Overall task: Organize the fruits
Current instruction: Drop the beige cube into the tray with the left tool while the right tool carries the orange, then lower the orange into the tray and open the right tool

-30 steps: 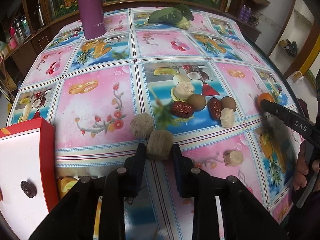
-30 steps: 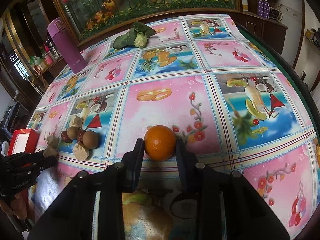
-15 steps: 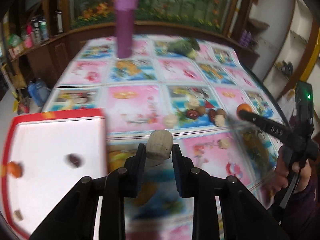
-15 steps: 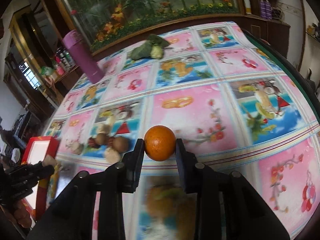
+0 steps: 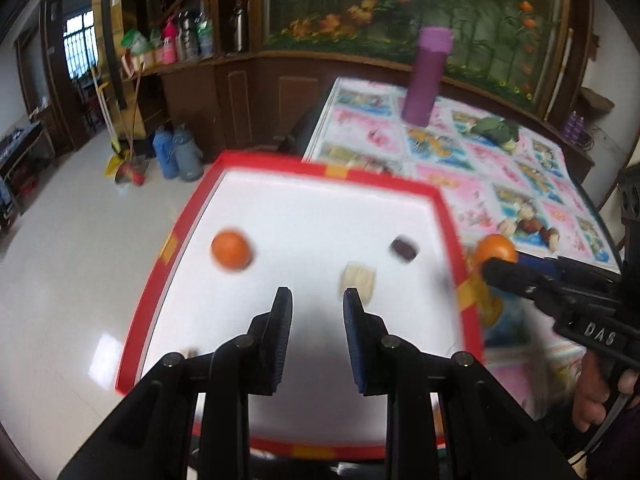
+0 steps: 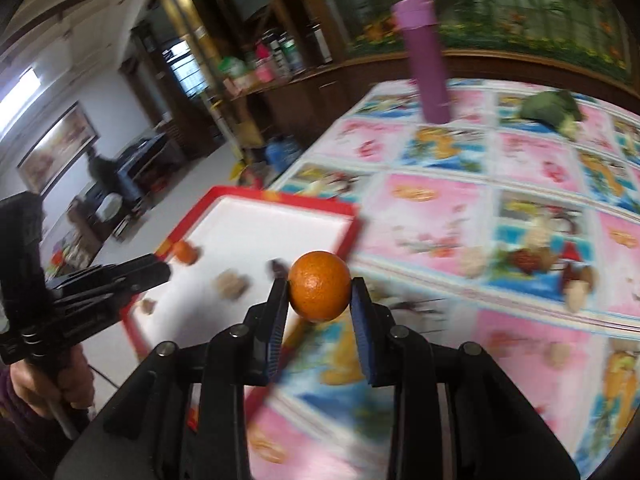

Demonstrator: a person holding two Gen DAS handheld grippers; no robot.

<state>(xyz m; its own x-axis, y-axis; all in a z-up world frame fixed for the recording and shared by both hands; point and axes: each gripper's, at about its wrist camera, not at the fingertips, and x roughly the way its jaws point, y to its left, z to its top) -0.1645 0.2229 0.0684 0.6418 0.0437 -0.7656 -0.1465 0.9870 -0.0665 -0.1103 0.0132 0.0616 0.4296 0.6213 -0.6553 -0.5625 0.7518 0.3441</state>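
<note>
Left gripper hangs over the near part of the red-rimmed tray, tongs narrow with nothing between them.

Tray contents, left to right:
- a small pale bit at the near left
- a tray orange
- a beige chunk just past the left gripper's right finger
- a dark date-like piece (blurred, the type is a guess)

All lie apart on the white floor, with plenty of bare room.

Right of the tray, the right gripper is clamped on the held orange, pads at its widest middle on opposite sides. The fruit is off the tablecloth, near the tray's right rim and not yet over it.

Handling is judged: the fruit is light and firm with a slightly giving rind, and being round it will likely roll once let go. It should be set low on the tray floor, clear of the other pieces. The grip across the equator looks right, and a hard squeeze could bruise it.

Further right, a loose pile of dates, brown round fruit and pale chunks waits on the cloth. One pale chunk lies nearer.
</note>
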